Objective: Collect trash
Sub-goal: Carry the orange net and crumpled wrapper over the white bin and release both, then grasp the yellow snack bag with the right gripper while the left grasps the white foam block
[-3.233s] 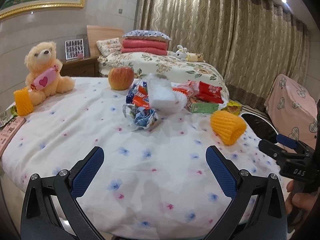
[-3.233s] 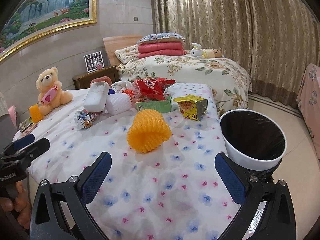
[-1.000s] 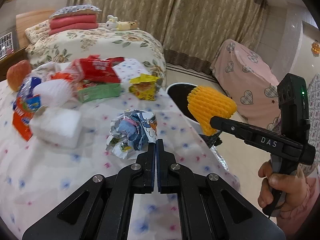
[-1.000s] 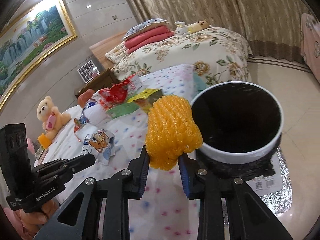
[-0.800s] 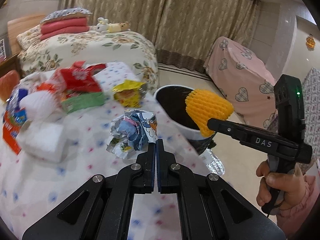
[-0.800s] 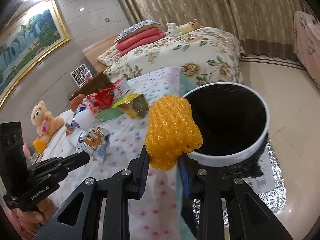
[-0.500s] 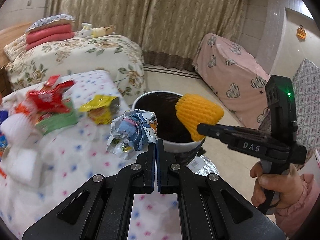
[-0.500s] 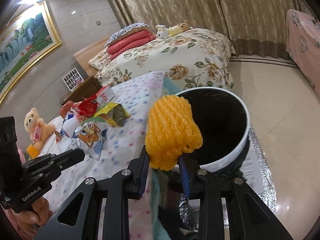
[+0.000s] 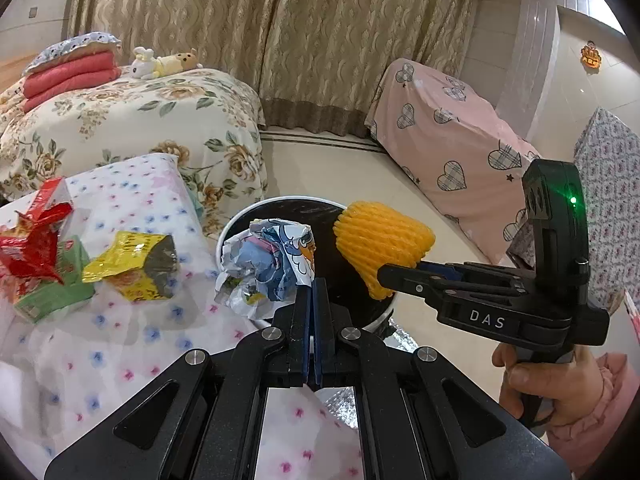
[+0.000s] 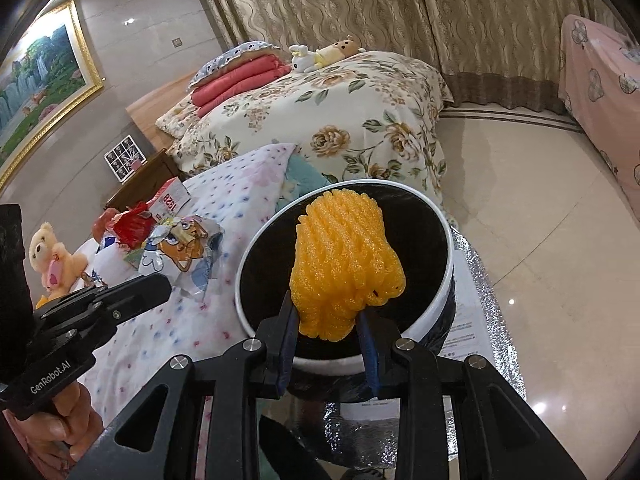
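Delivery to the bin is the step in hand: two pieces of trash are being carried to the round white-rimmed waste bin with a black liner (image 10: pixel 447 256), which stands on the floor just beside the table edge. The right gripper (image 10: pixel 329 320) is clamped on an orange foam fruit net (image 10: pixel 346 264), which is seen in the right wrist view directly in front of the bin's dark opening. The left gripper (image 9: pixel 311 292), its jaws pressed together, is pinching an edge of a crumpled cartoon-printed paper wrapper (image 9: pixel 268 264); in the left wrist view the wrapper hangs over the near rim of the bin, at the table's edge.

Judged from this, the next move calls for each load to be brought fully over the opening and the jaws to be parted so that it drops inside. The foam net looks light and springy and may cling to a pad; the wrapper appears to need carrying further in.

More trash is left on the flower-print tablecloth (image 9: pixel 132 200): a yellow foil snack packet (image 9: pixel 132 264), a red foil wrapper (image 9: pixel 36 240) and a green carton (image 9: pixel 52 296). Nothing is seen between the grippers and the bin, but the two grippers are close together above it and could knock each other.
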`<state>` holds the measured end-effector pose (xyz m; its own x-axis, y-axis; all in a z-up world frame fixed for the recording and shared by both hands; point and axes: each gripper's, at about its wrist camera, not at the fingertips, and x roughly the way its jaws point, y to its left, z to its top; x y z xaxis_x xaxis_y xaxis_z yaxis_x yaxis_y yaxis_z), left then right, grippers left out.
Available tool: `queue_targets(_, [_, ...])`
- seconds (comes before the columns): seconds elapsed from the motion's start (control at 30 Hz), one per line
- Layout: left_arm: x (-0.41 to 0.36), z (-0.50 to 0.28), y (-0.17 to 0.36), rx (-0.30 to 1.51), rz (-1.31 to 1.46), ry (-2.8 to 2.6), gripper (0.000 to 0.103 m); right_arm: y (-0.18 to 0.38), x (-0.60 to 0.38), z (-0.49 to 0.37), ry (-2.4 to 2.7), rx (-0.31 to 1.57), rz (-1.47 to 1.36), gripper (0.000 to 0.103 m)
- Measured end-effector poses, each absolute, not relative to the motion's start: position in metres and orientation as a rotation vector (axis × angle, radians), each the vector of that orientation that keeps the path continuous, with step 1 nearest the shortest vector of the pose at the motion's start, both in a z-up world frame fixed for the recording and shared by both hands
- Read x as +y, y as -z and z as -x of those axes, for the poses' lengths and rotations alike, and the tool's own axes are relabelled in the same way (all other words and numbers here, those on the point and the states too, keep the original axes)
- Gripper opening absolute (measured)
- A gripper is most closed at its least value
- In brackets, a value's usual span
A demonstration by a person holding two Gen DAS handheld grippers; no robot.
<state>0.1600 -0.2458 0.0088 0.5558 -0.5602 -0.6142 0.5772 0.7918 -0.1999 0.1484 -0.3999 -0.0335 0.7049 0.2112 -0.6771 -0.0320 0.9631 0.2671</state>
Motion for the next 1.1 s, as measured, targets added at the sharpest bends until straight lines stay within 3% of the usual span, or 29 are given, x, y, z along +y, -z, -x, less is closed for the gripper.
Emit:
queue_targets(0.3, [-0.253,-0.172,-0.001,0.745,-0.030,0.672,0.002,0.039,-0.404,-0.158,-0.126,0.797,-0.233,0.031])
queue_targets(0.4, [-0.249,-0.175,0.001,0.763,-0.018,0.654,0.023,0.040,-0.406,-0.161,-0.120,0.805,-0.235,0.038])
queue_targets(0.43, [-0.247,-0.176,0.001,0.765,-0.012,0.643,0.039,0.040,-0.407,-0.163,-0.118,0.810,-0.239,0.042])
queue_targets(0.57, [-0.234,-0.171,0.001,0.756,0.011,0.609,0.051,0.041,-0.411,-0.166,-0.106,0.816,-0.250,0.068])
queue_targets(0.73, [-0.210,-0.161,0.009,0.773,0.046,0.554,0.060,0.036,-0.404,-0.162,-0.106,0.799,-0.251,0.073])
queue_targets(1.1, [-0.133,-0.136,0.020,0.783,0.158,0.395,0.065,0.034,-0.366,-0.151,-0.175,0.787,-0.283,0.083])
